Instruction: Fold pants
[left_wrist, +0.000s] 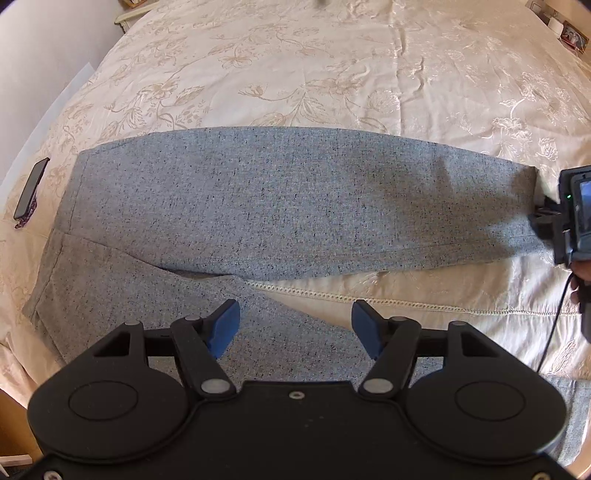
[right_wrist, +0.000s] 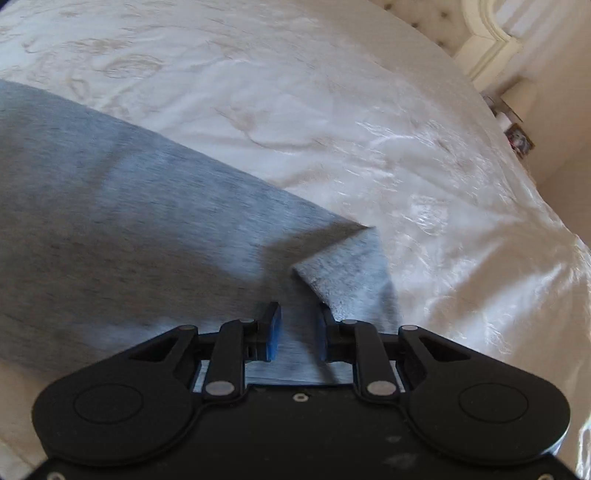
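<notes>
Grey flecked pants (left_wrist: 280, 199) lie spread on the cream bedspread (left_wrist: 295, 66), waist to the left, one leg stretched to the right, the other leg running under my left gripper. My left gripper (left_wrist: 295, 328) is open and empty above the near leg. My right gripper (right_wrist: 297, 332) has its blue pads close around the hem end of the far leg (right_wrist: 343, 273), whose corner is lifted and folded over. The right gripper also shows at the right edge of the left wrist view (left_wrist: 569, 218), at the leg's hem.
A dark phone (left_wrist: 31, 188) lies on the bed left of the waistband. A lace seam (left_wrist: 369, 297) crosses the bedspread between the legs. A headboard (right_wrist: 484, 33) and bedside items (right_wrist: 517, 136) stand at the far right. The bed edge is at near left.
</notes>
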